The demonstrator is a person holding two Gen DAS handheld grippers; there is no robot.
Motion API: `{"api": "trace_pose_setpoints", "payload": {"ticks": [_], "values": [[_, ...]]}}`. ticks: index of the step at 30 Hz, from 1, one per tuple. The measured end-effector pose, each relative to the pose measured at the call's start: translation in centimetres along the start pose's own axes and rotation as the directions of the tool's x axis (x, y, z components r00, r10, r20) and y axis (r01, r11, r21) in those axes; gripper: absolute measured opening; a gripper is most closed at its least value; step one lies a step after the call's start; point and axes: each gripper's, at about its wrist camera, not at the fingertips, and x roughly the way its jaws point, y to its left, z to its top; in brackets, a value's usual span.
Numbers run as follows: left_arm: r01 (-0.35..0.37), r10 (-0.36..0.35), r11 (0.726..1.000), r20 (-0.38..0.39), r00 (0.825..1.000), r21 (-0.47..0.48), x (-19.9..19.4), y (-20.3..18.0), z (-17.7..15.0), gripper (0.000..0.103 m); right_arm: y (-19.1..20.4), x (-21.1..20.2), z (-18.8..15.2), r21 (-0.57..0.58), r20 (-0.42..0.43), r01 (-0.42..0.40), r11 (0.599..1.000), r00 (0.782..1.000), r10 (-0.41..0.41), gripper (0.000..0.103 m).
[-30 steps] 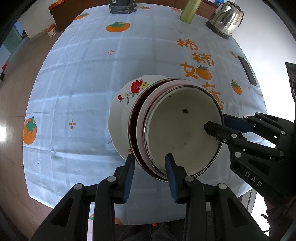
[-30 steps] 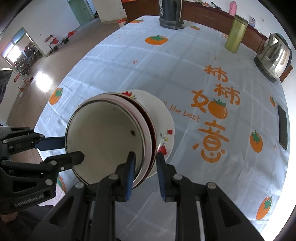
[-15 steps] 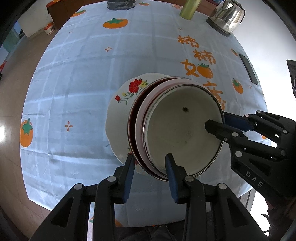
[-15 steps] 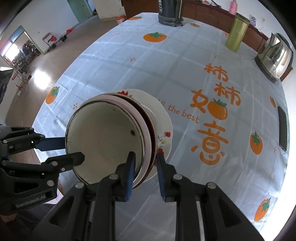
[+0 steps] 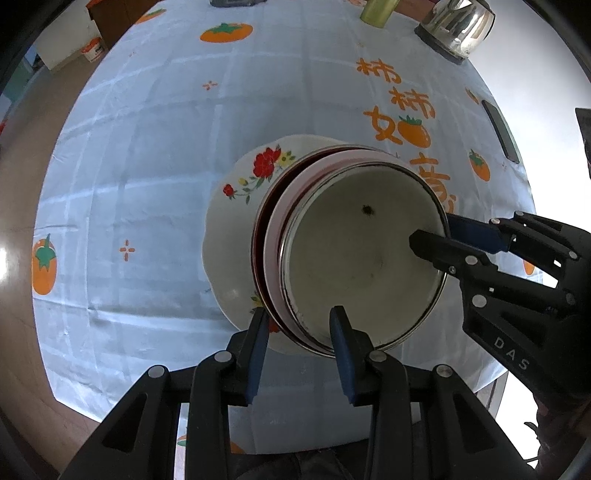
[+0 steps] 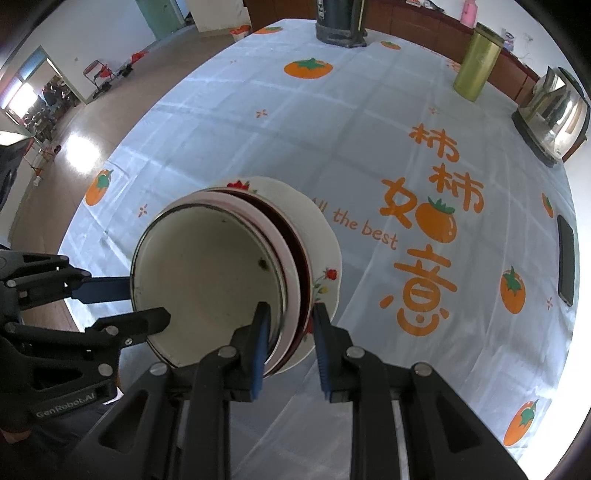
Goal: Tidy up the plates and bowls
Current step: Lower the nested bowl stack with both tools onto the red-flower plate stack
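Stacked dishes [image 5: 343, 254], frame centre: your left gripper [image 5: 299, 325] is clamping the near rim; your right gripper [image 6: 290, 317] is clamping the opposite rim, above the tablecloth [image 5: 147, 147].

Left gripper [image 5: 297, 332] grips the near edge of a nested stack, one finger outside the rims, the other inside the cream enamel bowl [image 5: 362, 254]. That bowl sits in a pink bowl [image 5: 271, 254], then a dark red one [image 5: 256, 236], all on a floral plate [image 5: 229, 229]. Right gripper [image 5: 430, 232] clamps the stack's right rim, one finger inside the bowl. A dark speck [image 5: 368, 209] marks the bowl's interior. Below lies the persimmon tablecloth [image 5: 147, 147]; a kettle [image 5: 458, 26] and a phone [image 5: 500, 131] stand at the far right.
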Motion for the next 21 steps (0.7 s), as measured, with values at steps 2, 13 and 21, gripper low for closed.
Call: {"api": "trace_pose_setpoints", "payload": {"ticks": [2, 13, 21], "values": [[0.016, -0.016, 1.0, -0.016, 1.0, -0.009, 0.4, 0.1, 0.0, 0.036, -0.1, 0.2, 0.1, 0.002, -0.005, 0.0, 1.0, 1.0, 0.0, 0.024], [0.044, -0.044, 0.999, -0.008, 0.999, -0.031, 0.3, 0.6, 0.6, 0.041, -0.4, 0.8, 0.4, 0.01, -0.001, -0.009, 1.0, 1.0, 0.009, 0.026], [0.071, -0.071, 0.996, 0.011, 0.997, -0.053, -0.1, 1.0, 0.8, 0.048, -0.7, 1.2, 0.5, 0.038, -0.002, -0.044, 0.998, 0.999, 0.044, 0.043]]}}
